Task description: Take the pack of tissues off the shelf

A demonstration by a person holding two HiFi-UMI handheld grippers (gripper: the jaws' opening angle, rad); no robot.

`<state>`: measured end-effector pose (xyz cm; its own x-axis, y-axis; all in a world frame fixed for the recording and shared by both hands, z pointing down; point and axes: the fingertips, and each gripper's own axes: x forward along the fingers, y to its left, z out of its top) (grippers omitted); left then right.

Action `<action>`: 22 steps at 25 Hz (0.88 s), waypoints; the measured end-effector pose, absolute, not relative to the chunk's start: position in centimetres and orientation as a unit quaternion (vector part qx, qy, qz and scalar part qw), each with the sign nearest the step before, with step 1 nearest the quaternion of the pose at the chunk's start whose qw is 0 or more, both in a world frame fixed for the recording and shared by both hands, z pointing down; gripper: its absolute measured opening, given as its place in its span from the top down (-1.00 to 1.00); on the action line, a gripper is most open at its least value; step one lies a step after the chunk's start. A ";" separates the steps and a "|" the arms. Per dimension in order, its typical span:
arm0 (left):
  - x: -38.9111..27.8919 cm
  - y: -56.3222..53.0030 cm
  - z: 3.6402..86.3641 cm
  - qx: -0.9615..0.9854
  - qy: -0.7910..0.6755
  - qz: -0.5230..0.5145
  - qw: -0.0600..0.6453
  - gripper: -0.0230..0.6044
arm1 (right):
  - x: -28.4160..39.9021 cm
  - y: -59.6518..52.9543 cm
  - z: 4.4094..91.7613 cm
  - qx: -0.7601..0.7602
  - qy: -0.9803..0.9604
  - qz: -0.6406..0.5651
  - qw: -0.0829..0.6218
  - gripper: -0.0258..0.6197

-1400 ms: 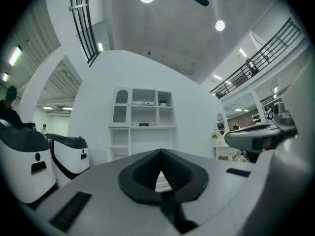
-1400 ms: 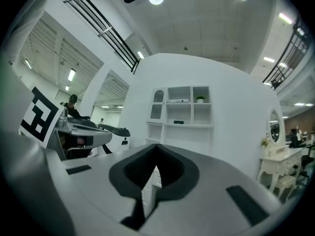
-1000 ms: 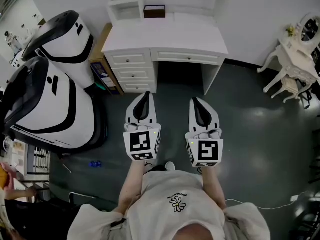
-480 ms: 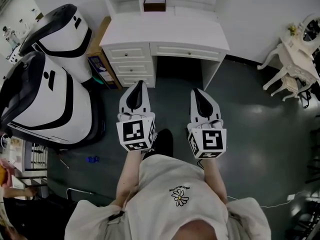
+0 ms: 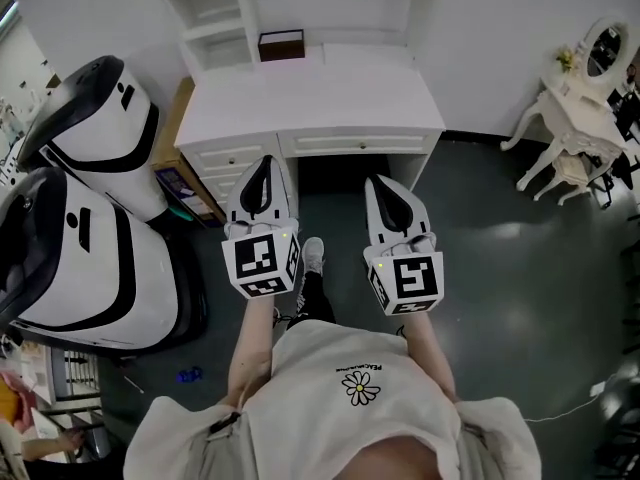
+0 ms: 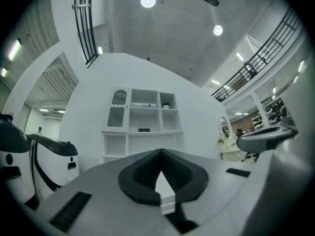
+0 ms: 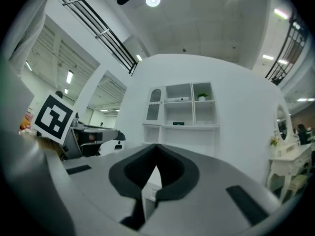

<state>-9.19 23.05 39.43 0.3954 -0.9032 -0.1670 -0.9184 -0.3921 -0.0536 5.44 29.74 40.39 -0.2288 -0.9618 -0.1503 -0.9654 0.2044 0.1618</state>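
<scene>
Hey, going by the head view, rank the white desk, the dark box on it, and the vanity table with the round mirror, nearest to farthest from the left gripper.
1. White desk: straight ahead of the left gripper, its drawers right by the tips.
2. Dark box: at the back of the desktop, farther ahead.
3. Vanity table: far off to the right, by the wall.

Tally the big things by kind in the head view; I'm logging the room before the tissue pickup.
Grippers (left gripper, right gripper): 2
White-and-black machines: 2
White desk: 1
Dark box: 1
Ornate dressing table: 1
Total: 7
</scene>
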 end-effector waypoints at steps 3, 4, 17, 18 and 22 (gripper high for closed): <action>-8.2 17.7 39.5 -0.839 0.539 0.058 0.058 0.93 | 6.2 24.9 40.5 -0.632 0.767 0.111 -0.007 0.91; -7.9 16.0 39.4 -0.841 0.536 0.058 0.053 0.93 | 6.5 23.2 40.3 -0.633 0.766 0.110 -0.010 0.91; -6.1 -9.9 33.0 -0.847 0.520 0.087 0.075 0.93 | 8.3 -3.8 33.8 -0.646 0.751 0.140 0.002 0.91; -6.1 -11.6 32.7 -0.847 0.518 0.089 0.076 0.93 | 8.3 -5.8 33.6 -0.646 0.751 0.138 0.004 0.91; -5.8 -16.9 31.9 -0.849 0.513 0.091 0.086 0.93 | 8.5 -12.1 33.4 -0.649 0.750 0.129 0.015 0.91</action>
